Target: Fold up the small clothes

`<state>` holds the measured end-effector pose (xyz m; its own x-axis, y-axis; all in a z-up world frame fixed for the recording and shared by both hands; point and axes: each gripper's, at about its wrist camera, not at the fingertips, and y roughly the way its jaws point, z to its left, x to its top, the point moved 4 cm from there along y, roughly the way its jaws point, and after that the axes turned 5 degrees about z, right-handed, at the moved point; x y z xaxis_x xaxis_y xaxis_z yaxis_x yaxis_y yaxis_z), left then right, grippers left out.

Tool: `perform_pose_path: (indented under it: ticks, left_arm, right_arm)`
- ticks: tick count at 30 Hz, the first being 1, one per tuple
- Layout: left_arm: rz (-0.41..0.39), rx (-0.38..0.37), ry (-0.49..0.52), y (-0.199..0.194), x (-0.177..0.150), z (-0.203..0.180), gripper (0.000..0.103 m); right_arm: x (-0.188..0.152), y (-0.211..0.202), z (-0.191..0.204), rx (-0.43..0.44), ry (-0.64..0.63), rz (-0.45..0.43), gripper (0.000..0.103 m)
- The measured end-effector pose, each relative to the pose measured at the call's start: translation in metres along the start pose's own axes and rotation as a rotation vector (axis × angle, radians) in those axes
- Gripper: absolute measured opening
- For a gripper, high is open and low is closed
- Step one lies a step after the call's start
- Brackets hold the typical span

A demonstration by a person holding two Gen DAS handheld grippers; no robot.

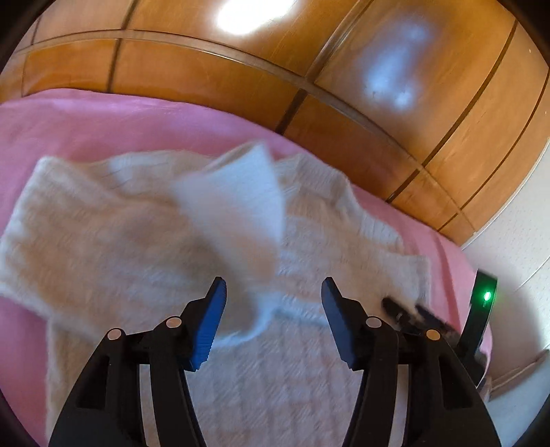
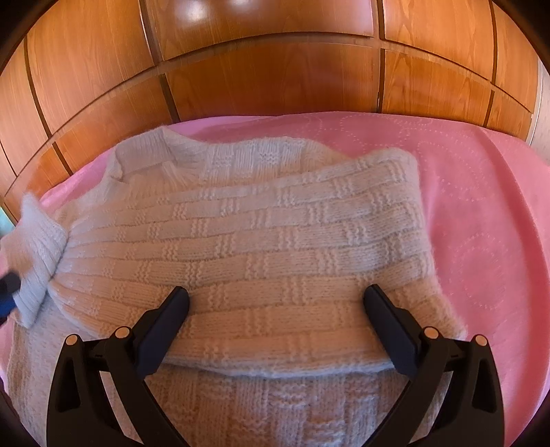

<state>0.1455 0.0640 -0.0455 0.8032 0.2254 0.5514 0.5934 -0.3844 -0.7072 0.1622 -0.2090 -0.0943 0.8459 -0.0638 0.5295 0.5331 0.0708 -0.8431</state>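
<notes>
Sweater between parted jaws.

Left tongs are pointing downward with blue pads standing apart, clamping nothing. Right tongs are tilting down, spread wide.

Warm, bright daylight. Glare patches on the glossy orange-brown wooden wardrobe panels. Left wrist view motion-blurred, white knitted sweater smeared; right wrist view sharp. Fisheye bending, dark corners.
</notes>
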Motion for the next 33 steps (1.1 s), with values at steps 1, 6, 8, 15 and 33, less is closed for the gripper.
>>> perform_pose_path:
  ticks: [1,6,8,15,33]
  left_arm:
    - [-0.012,0.024,0.000,-0.007,-0.007,0.006,0.056]
    - [-0.061,0.196,0.033,-0.027,-0.030,0.033,0.056]
    - [-0.043,0.235,0.041,-0.027,-0.040,0.042,0.056]
    - [-0.026,0.229,0.043,-0.018,-0.054,0.054,0.064]
    - [-0.021,0.245,0.080,-0.005,-0.053,0.044,0.071]
  right_arm:
    - [0.000,-0.001,-0.001,-0.001,-0.001,-0.001,0.101]
    - [0.001,-0.002,-0.003,-0.010,-0.008,0.007,0.101]
    - [0.001,-0.002,-0.002,-0.017,-0.011,0.010,0.101]
    - [0.010,-0.026,0.021,0.184,0.049,-0.008,0.091]
    - [0.015,-0.006,0.152,0.298,-0.211,0.080,0.009]
